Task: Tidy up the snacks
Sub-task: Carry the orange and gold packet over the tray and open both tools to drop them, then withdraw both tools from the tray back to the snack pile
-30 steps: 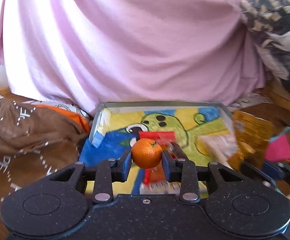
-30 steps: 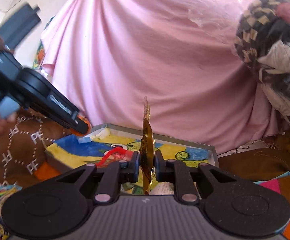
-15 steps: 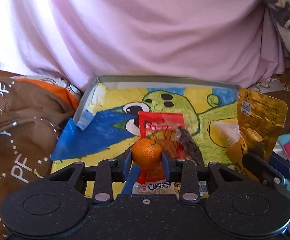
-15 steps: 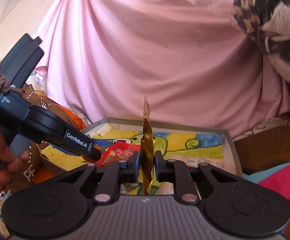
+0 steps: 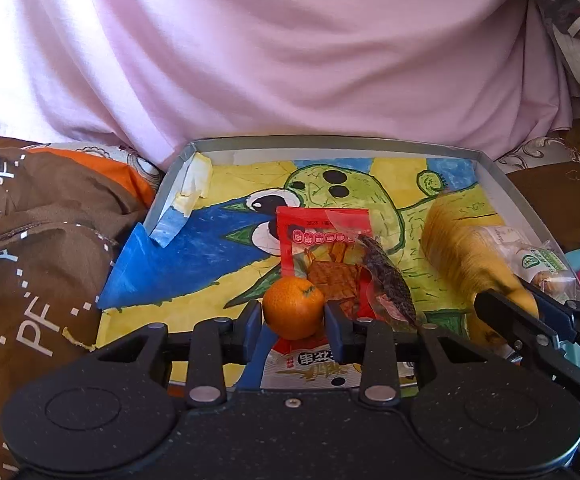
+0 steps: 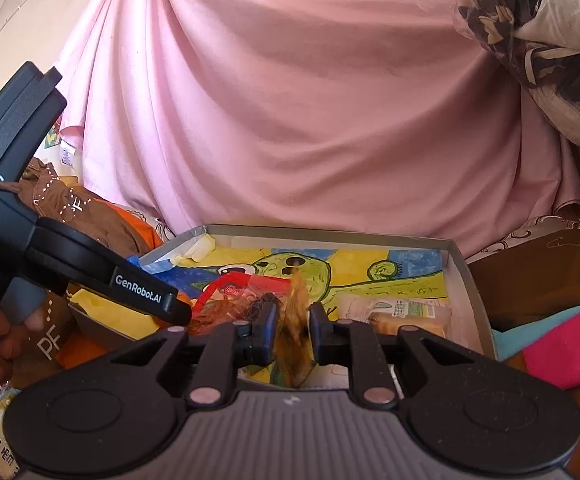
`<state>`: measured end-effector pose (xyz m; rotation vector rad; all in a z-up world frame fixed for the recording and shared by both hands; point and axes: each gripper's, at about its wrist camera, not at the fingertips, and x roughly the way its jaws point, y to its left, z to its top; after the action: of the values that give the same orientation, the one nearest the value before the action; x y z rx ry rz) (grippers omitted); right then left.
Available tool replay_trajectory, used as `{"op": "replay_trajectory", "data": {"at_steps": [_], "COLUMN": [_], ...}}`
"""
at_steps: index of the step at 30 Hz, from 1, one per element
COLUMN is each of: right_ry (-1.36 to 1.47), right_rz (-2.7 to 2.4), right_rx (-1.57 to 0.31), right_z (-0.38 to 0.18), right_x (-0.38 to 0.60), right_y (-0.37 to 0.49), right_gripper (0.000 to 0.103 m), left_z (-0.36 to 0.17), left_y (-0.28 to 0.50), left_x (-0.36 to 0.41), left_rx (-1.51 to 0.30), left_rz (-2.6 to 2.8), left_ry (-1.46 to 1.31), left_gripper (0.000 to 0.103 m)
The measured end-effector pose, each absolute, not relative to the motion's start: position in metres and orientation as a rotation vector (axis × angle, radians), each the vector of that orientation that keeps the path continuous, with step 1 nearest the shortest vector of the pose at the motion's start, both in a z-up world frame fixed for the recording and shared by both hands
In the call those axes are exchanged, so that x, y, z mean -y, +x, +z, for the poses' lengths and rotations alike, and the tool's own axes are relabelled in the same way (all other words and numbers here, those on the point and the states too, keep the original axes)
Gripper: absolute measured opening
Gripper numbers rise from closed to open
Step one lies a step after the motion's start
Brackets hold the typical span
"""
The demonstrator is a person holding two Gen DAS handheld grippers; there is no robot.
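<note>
I observe a pink cloth (image 5: 290, 60) filling the upper half of both views, and below it, at centre frame, a shallow grey tray (image 5: 501, 184) lined with a painted green-creature picture, resting among brown and orange fabrics; I cannot tell whether a desk lies beneath. In the tray lie a red snack packet (image 5: 321, 240) at centre and a pale wrapped snack (image 6: 401, 310) toward the right side. I judge the step in hand to be delivery: both loads are over the tray and due for setting down. The left tongs (image 5: 293, 314) are clenched on a small orange (image 5: 293, 308), the jaws parted only by the fruit's width, and it hangs above the near end of the red packet at lower centre of the left view. The right tongs (image 6: 293, 330) stand with jaws slightly parted around a gold snack pouch (image 6: 295, 320), which is blurred in both views; I cannot tell whether the pads are still pinching it or have let it go. In the left view the pouch appears at lower right, beside the pale wrapped snack. The next move, in my judgement, calls for lowering the orange onto a bare part of the lining, clear of the packet so it does not roll, then easing the left jaws apart.
</note>
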<state>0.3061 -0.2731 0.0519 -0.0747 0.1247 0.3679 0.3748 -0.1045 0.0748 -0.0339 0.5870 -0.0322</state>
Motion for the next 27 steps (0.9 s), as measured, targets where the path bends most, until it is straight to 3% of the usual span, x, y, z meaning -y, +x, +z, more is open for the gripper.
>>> {"op": "replay_trajectory", "data": {"at_steps": [5,9,14,20,27], "right_ry": [-0.066,-0.066,-0.040,-0.001,0.040], "right_rz": [0.363,0.346,0.325,0.306,0.305], "right_rx": [-0.107,-0.083,-0.050,0.006,-0.001], "right_z": [0.057,0.063,0.076,0.096,0.113], "right_x": [0.274,0.275,0.277,0.283,0.288], "right_y": [0.301,0.292,0.278,0.250,0.225], "right_gripper": [0.044,0.056,0.085,0.103,0.103], "left_z": [0.076,0.082,0.092,0.107,0.125], "left_y": [0.370,0.361,0.339,0.308,0.265], "left_x": [0.098,0.089,0.075,0.064,0.050], "left_rx": [-0.597,-0.583,-0.534,-0.459,-0.389], "left_rz": [0.001,0.035,0.039,0.034,0.038], "left_ry": [-0.096,-0.142,-0.210,-0.251,-0.274], "left_gripper": [0.063,0.080,0.097,0.102,0.102]}}
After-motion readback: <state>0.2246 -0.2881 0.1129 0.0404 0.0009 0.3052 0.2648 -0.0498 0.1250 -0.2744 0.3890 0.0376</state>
